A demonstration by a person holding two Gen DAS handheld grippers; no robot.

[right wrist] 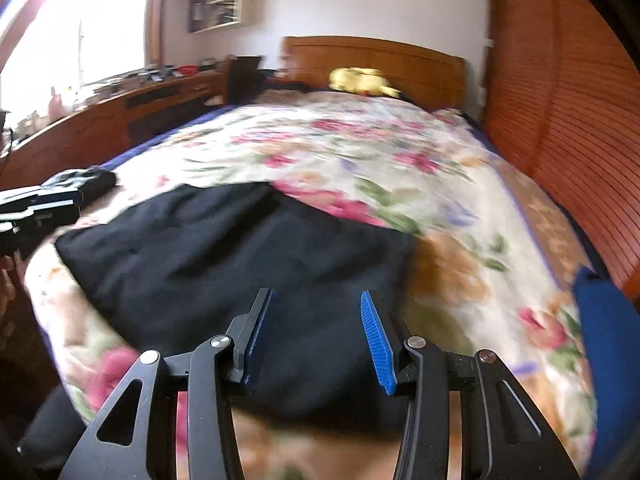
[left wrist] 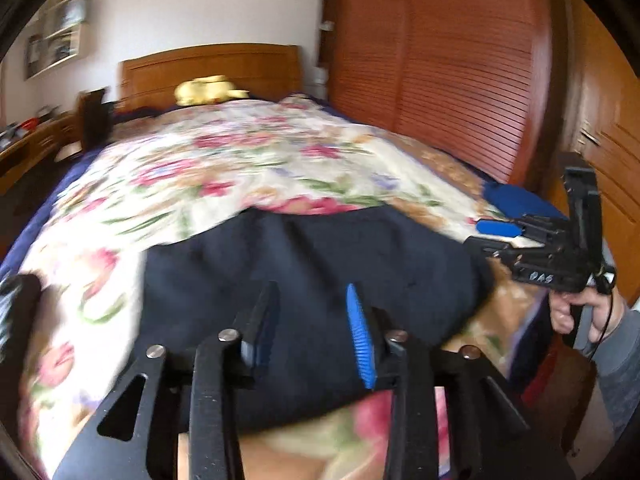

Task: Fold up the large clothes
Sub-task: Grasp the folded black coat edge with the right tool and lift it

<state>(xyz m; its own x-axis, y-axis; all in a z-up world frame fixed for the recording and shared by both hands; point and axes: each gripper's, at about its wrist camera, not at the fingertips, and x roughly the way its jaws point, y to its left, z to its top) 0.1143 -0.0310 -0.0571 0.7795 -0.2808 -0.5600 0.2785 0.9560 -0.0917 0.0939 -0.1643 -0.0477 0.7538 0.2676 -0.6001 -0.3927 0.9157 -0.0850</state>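
Observation:
A dark navy garment lies folded into a compact block on the floral bedspread near the foot of the bed. It also shows in the right wrist view. My left gripper is open and empty, just above the garment's near part. My right gripper is open and empty over the garment's near right part; in the left wrist view it is at the garment's right edge. Both views are motion-blurred.
A wooden headboard and a yellow plush toy are at the far end. A slatted wooden wardrobe stands right of the bed. A cluttered wooden desk runs along the left. A blue cloth lies at the right edge.

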